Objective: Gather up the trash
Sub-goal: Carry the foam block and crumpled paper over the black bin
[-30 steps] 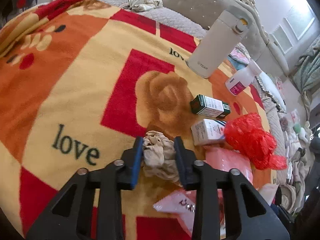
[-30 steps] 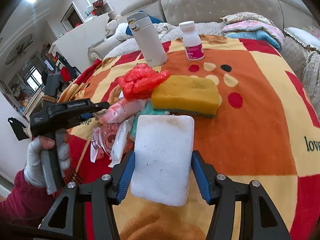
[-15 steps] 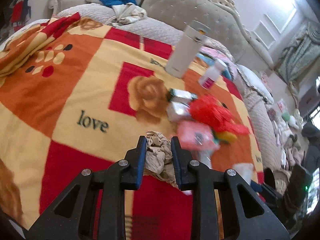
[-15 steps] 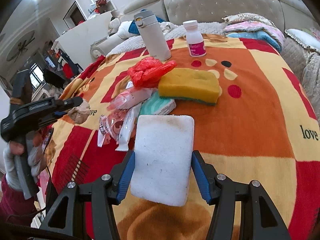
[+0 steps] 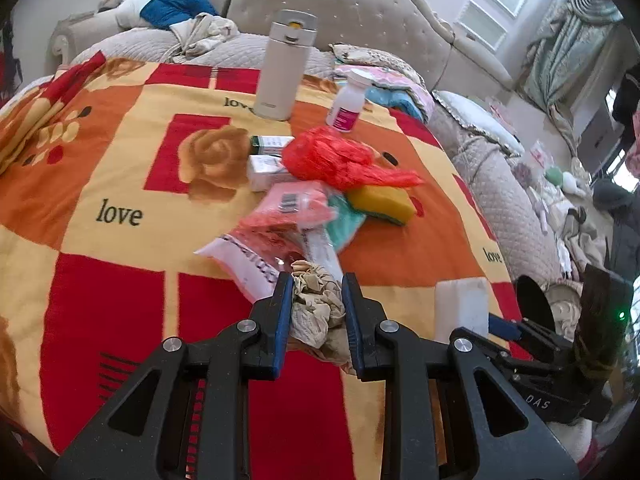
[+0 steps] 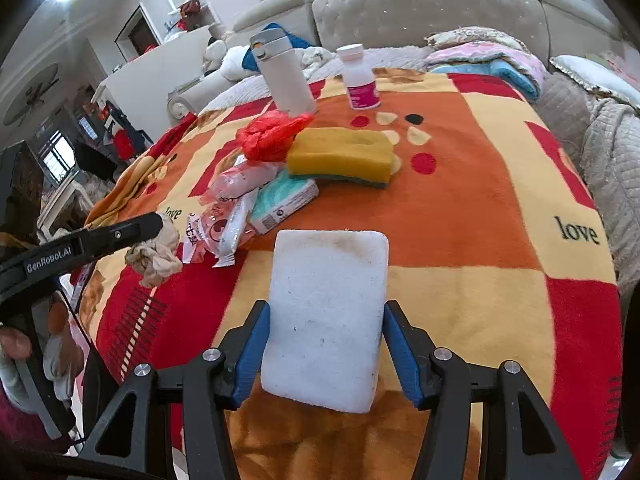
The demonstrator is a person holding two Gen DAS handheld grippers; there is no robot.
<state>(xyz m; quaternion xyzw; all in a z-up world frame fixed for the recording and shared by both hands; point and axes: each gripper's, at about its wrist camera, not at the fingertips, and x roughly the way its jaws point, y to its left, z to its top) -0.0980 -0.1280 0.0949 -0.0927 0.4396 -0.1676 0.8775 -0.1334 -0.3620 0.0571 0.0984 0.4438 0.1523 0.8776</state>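
My left gripper [image 5: 316, 290] is shut on a crumpled beige paper wad [image 5: 316, 314] and holds it above the red and yellow blanket [image 5: 120, 168]. In the right wrist view the same wad [image 6: 156, 256] hangs from that gripper's tip at the left. A white foam block [image 6: 328, 300] sits between the blue pads of my right gripper [image 6: 325, 310], which is shut on it near the bed's front edge. The block [image 5: 462, 304] also shows low right in the left wrist view. A red plastic bag [image 5: 340, 156], a pink packet [image 5: 296, 204] and white wrappers [image 5: 248, 260] lie piled mid-blanket.
A yellow sponge [image 6: 340, 156] rests on a teal tissue pack [image 6: 284, 200]. Two small boxes [image 5: 268, 156] lie left of the red bag. A white flask [image 5: 284, 68] and a pill bottle [image 5: 348, 102] stand farther back. A tufted headboard [image 6: 420, 12] rises behind; bedding lies to the right.
The left gripper has lifted the paper wad off the blanket and drawn it back from the pile toward the bed's near edge. The right gripper has pulled back a little with the white block.
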